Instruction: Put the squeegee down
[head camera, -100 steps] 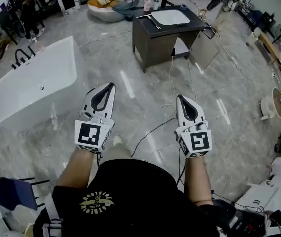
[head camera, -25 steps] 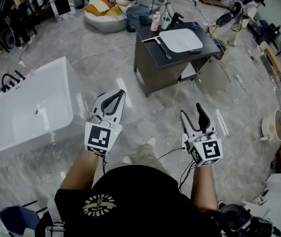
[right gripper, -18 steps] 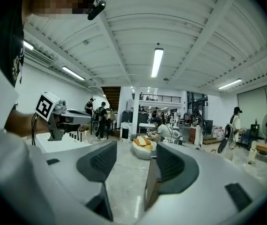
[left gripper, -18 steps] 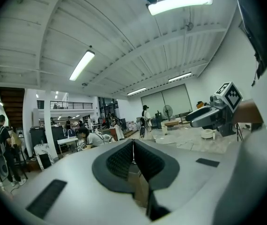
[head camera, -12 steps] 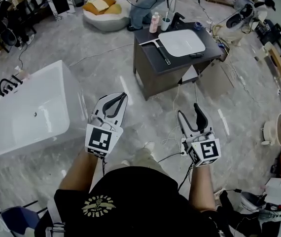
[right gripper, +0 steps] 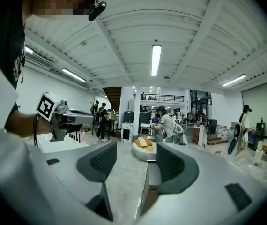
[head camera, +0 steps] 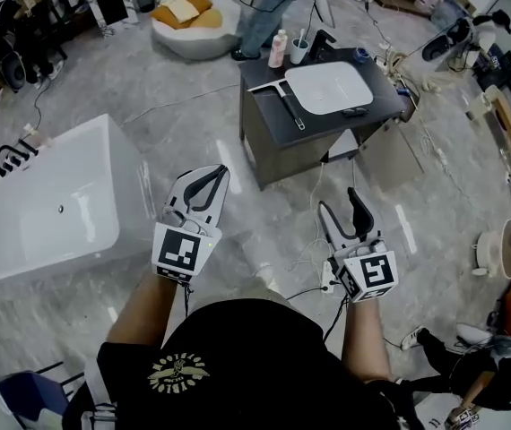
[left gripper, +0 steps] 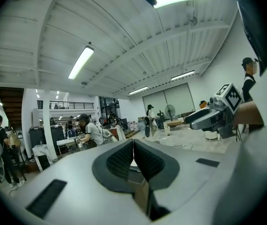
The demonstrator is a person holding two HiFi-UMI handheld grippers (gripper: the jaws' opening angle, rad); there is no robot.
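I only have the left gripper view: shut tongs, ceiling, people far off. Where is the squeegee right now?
Observer: The squeegee lies flat on top of the dark cabinet, just left of the white basin. Nothing holds it.
Operator: What are the right tongs doing?
Observer: The right tongs stand open with nothing between them.
Operator: Anything low on my left?
Observer: A white bathtub stands to the left of the left tongs.
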